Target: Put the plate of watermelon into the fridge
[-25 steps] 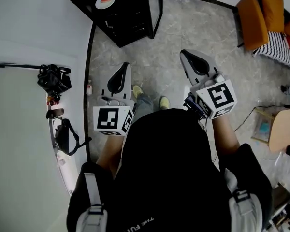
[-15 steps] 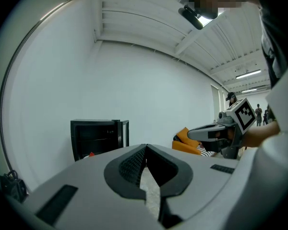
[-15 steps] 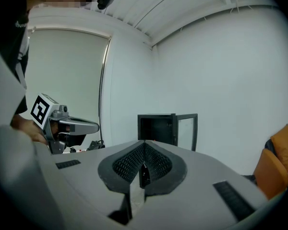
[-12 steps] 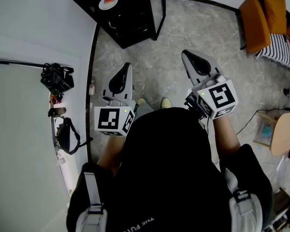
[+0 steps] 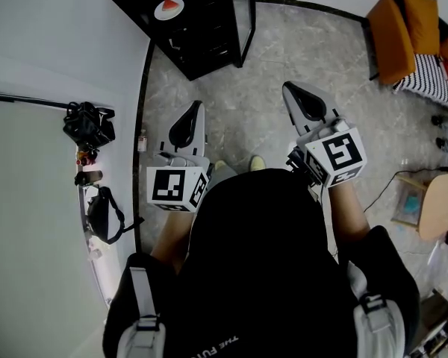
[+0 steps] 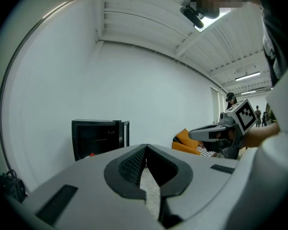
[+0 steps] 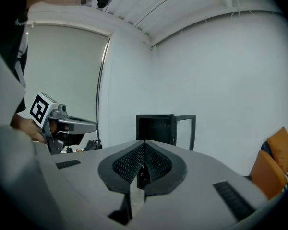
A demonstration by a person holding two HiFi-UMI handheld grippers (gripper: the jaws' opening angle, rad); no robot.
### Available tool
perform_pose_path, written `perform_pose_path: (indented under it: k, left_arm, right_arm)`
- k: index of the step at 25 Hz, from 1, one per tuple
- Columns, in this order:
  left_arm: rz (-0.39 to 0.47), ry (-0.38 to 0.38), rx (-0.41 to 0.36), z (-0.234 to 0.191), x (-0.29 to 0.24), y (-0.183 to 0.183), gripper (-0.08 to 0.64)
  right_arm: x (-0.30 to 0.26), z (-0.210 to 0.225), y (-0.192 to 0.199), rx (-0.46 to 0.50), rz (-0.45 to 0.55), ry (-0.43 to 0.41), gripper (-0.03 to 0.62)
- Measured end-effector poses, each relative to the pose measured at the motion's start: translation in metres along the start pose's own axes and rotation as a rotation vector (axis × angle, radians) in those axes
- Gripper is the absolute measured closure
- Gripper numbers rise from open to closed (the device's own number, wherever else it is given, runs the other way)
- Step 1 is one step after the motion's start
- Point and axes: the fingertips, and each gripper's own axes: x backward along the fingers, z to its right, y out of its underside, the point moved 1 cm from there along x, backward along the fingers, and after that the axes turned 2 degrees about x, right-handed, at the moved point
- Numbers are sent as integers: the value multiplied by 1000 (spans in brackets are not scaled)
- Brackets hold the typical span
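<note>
At the fridge [image 5: 201, 32], plate of watermelon [image 5: 168, 7]; left tongs [image 5: 194, 109], right tongs [image 5: 291, 90] closed (empty).

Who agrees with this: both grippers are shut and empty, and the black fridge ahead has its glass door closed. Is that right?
Wrong on the door: the glass door of the black fridge stands open, as the right gripper view shows. The left gripper and right gripper are indeed shut and empty.
</note>
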Motion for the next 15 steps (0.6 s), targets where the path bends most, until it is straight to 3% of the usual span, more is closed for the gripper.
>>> perform_pose_path:
  k: [15]
  left_arm:
    - [1,-41,28,-19,12,7,551]
  right_arm:
    - [-20,-13,-2,25,-13,-39,583]
